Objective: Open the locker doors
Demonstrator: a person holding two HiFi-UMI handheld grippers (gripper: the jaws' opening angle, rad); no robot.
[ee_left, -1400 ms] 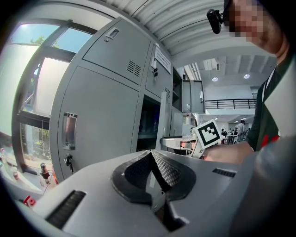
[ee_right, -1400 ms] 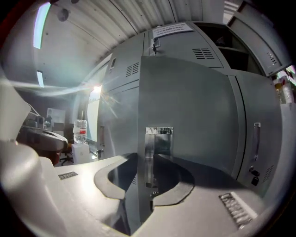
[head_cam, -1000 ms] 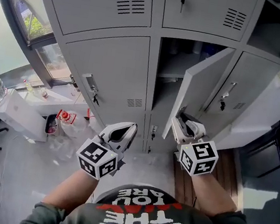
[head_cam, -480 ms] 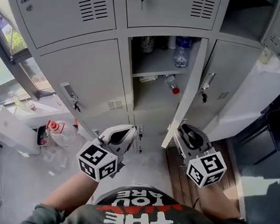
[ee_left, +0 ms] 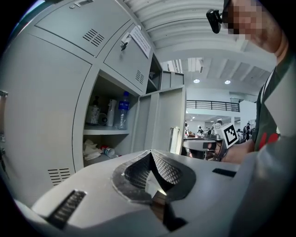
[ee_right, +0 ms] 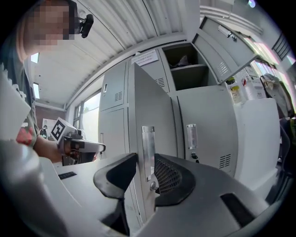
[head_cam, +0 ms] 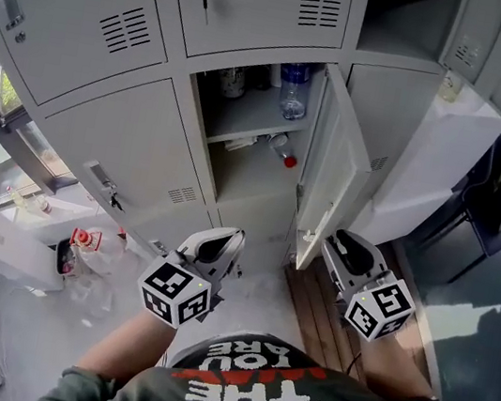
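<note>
The grey metal locker door (head_cam: 331,185) of the middle compartment stands open, with its free edge toward the near right. Inside, a clear plastic bottle with blue cap (head_cam: 294,88) stands on the shelf. A small bottle with red cap (head_cam: 282,151) lies below it. The right gripper (head_cam: 339,240) is just right of the door's low edge and its claw is released. Its jaws are apart, and the door's silver metal handle (ee_right: 147,148) shows in the gap between them, not squeezed. The left gripper (head_cam: 233,238) hangs near the closed grey lockers (head_cam: 128,136) at the left. It is clenched on nothing, its tips together.
</note>
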